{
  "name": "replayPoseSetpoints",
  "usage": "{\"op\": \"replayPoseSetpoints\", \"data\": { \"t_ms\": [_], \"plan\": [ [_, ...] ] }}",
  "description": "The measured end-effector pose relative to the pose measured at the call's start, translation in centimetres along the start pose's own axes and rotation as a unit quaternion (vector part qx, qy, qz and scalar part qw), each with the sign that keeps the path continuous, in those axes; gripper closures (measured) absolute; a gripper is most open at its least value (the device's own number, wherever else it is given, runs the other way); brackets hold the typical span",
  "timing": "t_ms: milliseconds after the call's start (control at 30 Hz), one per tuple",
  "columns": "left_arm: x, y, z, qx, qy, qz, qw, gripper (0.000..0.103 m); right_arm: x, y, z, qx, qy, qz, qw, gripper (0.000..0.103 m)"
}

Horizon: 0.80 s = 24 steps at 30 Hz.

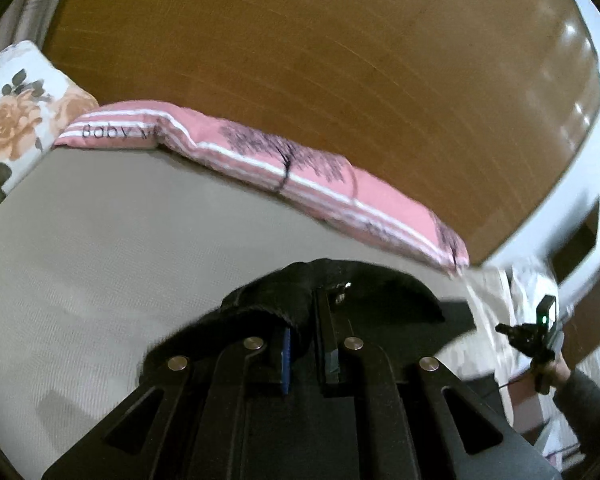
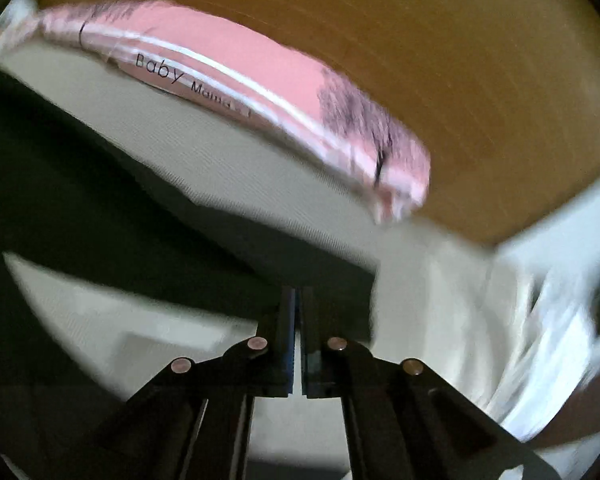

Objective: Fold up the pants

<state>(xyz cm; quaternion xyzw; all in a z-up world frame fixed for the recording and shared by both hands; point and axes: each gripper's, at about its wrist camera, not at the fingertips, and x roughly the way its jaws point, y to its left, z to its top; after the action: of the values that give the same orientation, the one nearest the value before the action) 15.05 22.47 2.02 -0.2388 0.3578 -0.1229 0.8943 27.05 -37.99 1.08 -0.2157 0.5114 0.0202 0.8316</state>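
Bed (image 1: 100, 240): beige sheet, wide bare stretch.
Left tool (image 1: 302, 320): tilted down, clamped narrow on bunched black pants (image 1: 268, 300).
Right tool (image 2: 299, 300): pitched steeply down, pinched tight on pants edge.
Beyond: pink pillow (image 1: 320, 176), wooden headboard (image 1: 320, 60).

Left hand-held gripper (image 1: 306, 312) and right hand-held gripper (image 2: 299, 300) both clamped.
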Motion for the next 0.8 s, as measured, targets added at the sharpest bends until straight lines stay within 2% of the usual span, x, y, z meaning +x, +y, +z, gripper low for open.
{"op": "replayPoseSetpoints", "data": {
  "t_ms": [33, 67, 133, 167, 200, 233, 267, 300, 333, 367, 400, 467, 633, 700, 733, 800],
  "plan": [
    [-0.4, -0.3, -0.8, 0.007, 0.004, -0.004, 1.0, 0.093, -0.1, 0.2, -0.7, 0.011, 0.008, 0.005, 1.0, 0.103],
    [-0.9, -0.4, -1.7, 0.01, 0.006, -0.009, 0.9999, 0.093, 0.0, 0.4, -2.1, 0.032, 0.025, 0.031, 0.999, 0.103],
    [-1.8, -0.6, -3.7, 0.013, 0.012, -0.004, 0.9998, 0.093, 0.0, 0.8, -3.6, 0.071, 0.031, 0.067, 0.995, 0.102],
    [-2.2, -0.5, -4.3, 0.011, 0.011, -0.004, 0.9999, 0.093, 0.4, 1.2, -3.8, 0.092, 0.048, 0.1, 0.99, 0.096],
    [-2.6, -0.3, -5.1, 0.004, 0.011, -0.005, 0.9999, 0.093, 0.5, 1.3, -4.2, 0.113, 0.053, 0.12, 0.985, 0.096],
    [-2.9, -0.1, -5.6, -0.002, 0.012, -0.007, 0.9999, 0.093, 0.6, 0.9, -4.7, 0.151, 0.048, 0.156, 0.975, 0.095],
    [-3.1, 0.0, -6.2, -0.007, 0.012, -0.007, 0.9999, 0.093, 1.4, 0.3, -4.9, 0.215, 0.04, 0.226, 0.949, 0.092],
    [-3.3, 0.0, -6.6, -0.008, 0.011, -0.004, 0.9999, 0.093, 1.8, 0.5, -5.1, 0.245, 0.044, 0.259, 0.933, 0.087],
    [-3.5, -0.1, -6.8, -0.01, 0.009, -0.003, 0.9999, 0.093, 2.9, 0.2, -5.1, 0.299, 0.039, 0.296, 0.906, 0.081],
    [-3.6, -0.3, -6.9, -0.011, 0.009, -0.004, 0.9999, 0.093, 3.4, 0.2, -4.9, 0.322, 0.03, 0.308, 0.894, 0.081],
    [-3.7, -0.6, -6.8, -0.008, 0.005, -0.002, 1.0, 0.093, 3.9, 0.6, -4.5, 0.33, 0.024, 0.318, 0.889, 0.081],
    [-3.8, -1.2, -6.3, -0.001, 0.002, 0.001, 1.0, 0.093, 5.1, 1.5, -3.3, 0.341, 0.026, 0.321, 0.883, 0.081],
    [-3.7, -1.1, -4.5, -0.006, -0.012, 0.007, 0.9999, 0.093, 7.9, 3.0, -0.6, 0.369, 0.026, 0.359, 0.857, 0.08],
    [-3.7, -0.9, -3.9, -0.011, -0.015, 0.011, 0.9998, 0.093, 9.0, 3.5, 0.0, 0.393, 0.026, 0.376, 0.839, 0.08],
    [-3.6, -0.7, -3.6, -0.015, -0.016, 0.011, 0.9997, 0.093, 9.6, 3.9, 0.0, 0.406, 0.025, 0.382, 0.83, 0.079],
    [-3.4, -0.5, -3.2, -0.019, -0.018, 0.011, 0.9996, 0.093, 10.7, 4.6, 0.2, 0.419, 0.035, 0.382, 0.823, 0.071]
  ]
}}
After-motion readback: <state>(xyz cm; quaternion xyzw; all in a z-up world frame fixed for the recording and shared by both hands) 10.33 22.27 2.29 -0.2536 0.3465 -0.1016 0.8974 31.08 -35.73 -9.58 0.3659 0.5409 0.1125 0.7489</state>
